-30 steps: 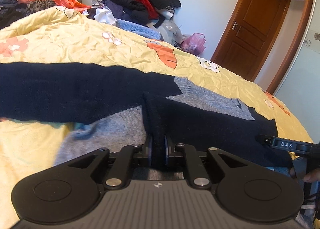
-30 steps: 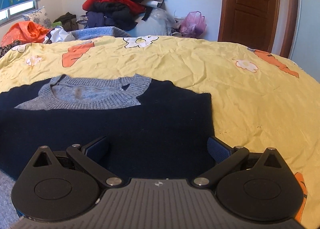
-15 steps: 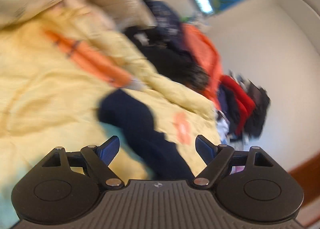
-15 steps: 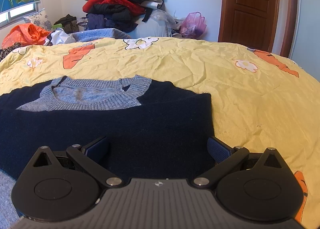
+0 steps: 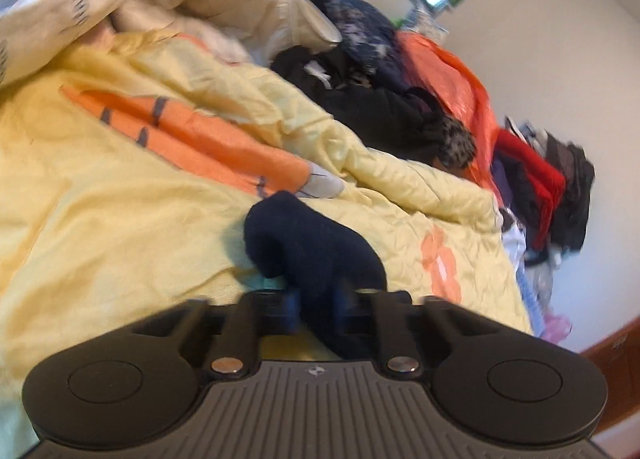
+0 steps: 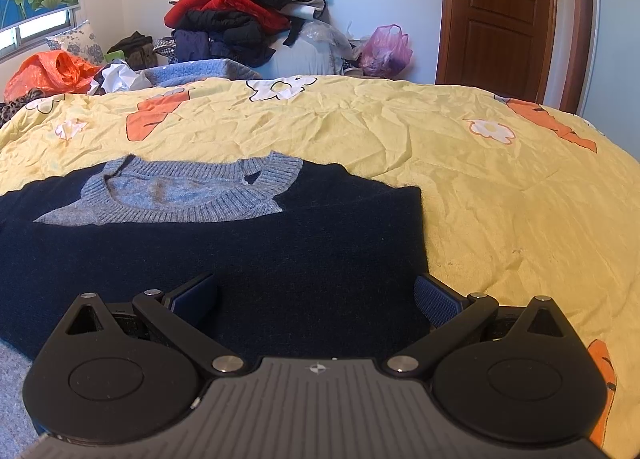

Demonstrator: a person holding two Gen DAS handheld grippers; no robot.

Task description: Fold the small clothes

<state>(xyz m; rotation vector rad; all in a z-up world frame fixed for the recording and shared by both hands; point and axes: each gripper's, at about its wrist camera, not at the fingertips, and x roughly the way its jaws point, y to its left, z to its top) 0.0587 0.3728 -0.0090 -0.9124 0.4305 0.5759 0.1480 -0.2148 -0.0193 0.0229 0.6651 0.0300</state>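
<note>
Right gripper [image 6: 316,297] is hovering with fingers spread wide over the navy sweater [image 6: 224,251], which is lying flat on the yellow quilt [image 6: 460,163].

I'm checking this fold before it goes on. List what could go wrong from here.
1. The left gripper pinches only a narrow bunch of the navy sleeve; it could slip out or drag the sweater askew.
2. The right gripper is open above the sweater, so nothing anchors the body.
</note>
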